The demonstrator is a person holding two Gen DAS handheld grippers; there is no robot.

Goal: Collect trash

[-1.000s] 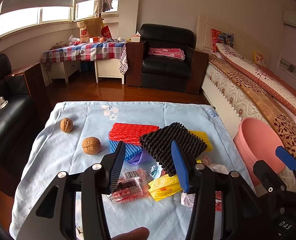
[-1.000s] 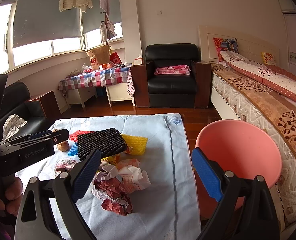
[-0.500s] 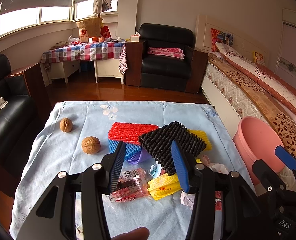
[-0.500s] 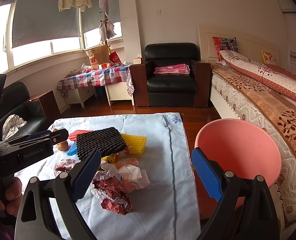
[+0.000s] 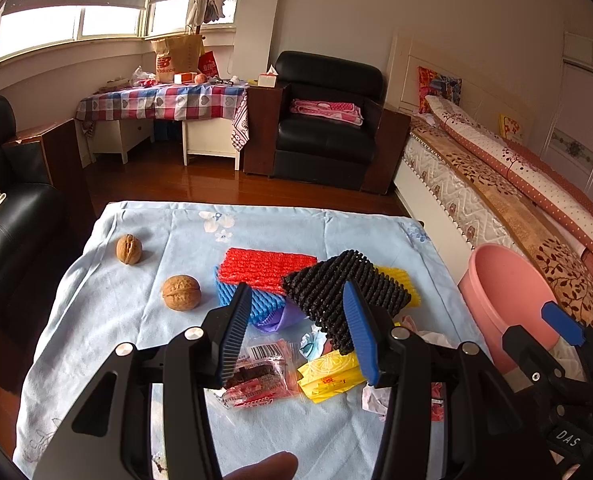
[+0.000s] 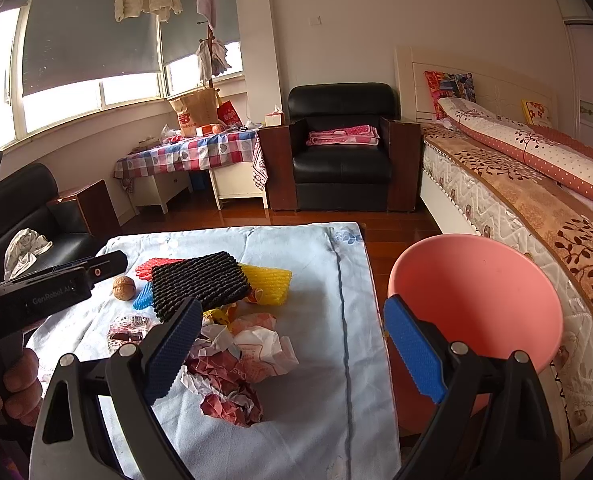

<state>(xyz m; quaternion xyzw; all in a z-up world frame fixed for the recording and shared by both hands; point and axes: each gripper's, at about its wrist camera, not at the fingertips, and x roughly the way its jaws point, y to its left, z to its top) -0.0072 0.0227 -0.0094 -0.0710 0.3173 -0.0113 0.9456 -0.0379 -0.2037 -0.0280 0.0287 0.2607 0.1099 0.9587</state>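
The left gripper (image 5: 296,332) is hovering with jaws parted and empty above a clear red snack wrapper (image 5: 256,376) and a yellow plastic packet (image 5: 328,376) on the blue cloth-covered tabletop (image 5: 108,312); the right gripper (image 6: 288,344) is gaping wide, holding nothing, over crumpled red-and-white paper (image 6: 240,368). A round pink plastic bin (image 6: 476,304) is standing just beside the tabletop's right edge.
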